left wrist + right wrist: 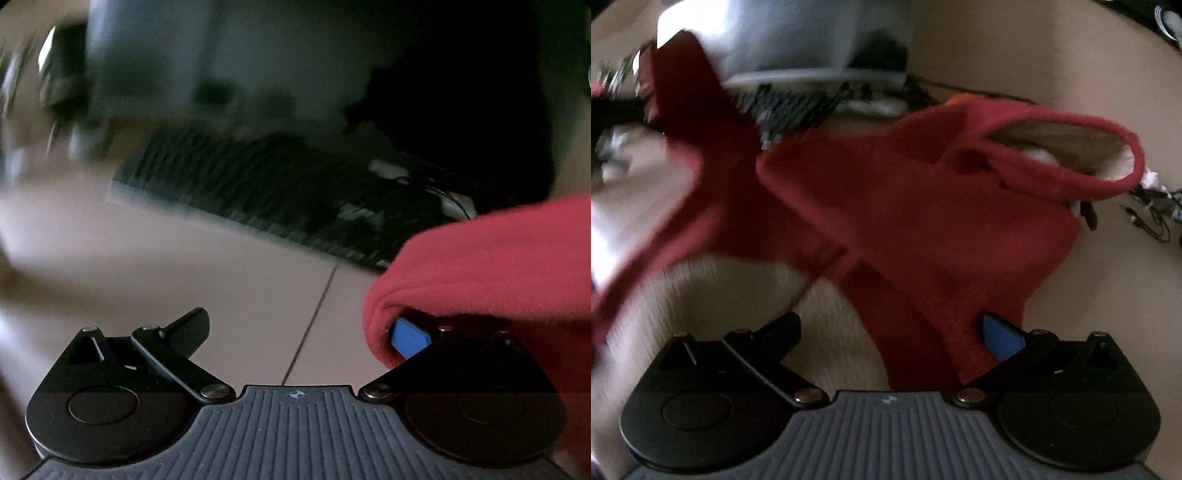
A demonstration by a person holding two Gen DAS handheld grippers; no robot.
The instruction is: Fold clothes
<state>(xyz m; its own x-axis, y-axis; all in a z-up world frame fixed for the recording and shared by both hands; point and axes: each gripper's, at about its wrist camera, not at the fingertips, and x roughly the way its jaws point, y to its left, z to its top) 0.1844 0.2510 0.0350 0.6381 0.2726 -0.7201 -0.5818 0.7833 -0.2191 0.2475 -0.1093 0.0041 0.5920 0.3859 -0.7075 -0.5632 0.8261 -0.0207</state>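
A red fleece garment [923, 221] hangs spread out in the right wrist view, blurred by motion. One cuff-like opening with a pale lining [1071, 147] shows at the upper right. Its lower edge drapes over the blue-padded finger [1001, 339] of my right gripper [890, 319], whose fingers stand wide apart, open. In the left wrist view a fold of the same red garment [498, 258] lies over the blue-padded finger [410, 338] of my left gripper [299, 325], also open. The black opposite finger [192, 328] is bare.
Below lies a pale tiled floor [221, 266] with a dark grout line. A dark ribbed, keyboard-like object [258, 192] lies ahead. A grey rounded base [812, 48] stands beyond the garment. Loose cables [1152, 221] lie at the right.
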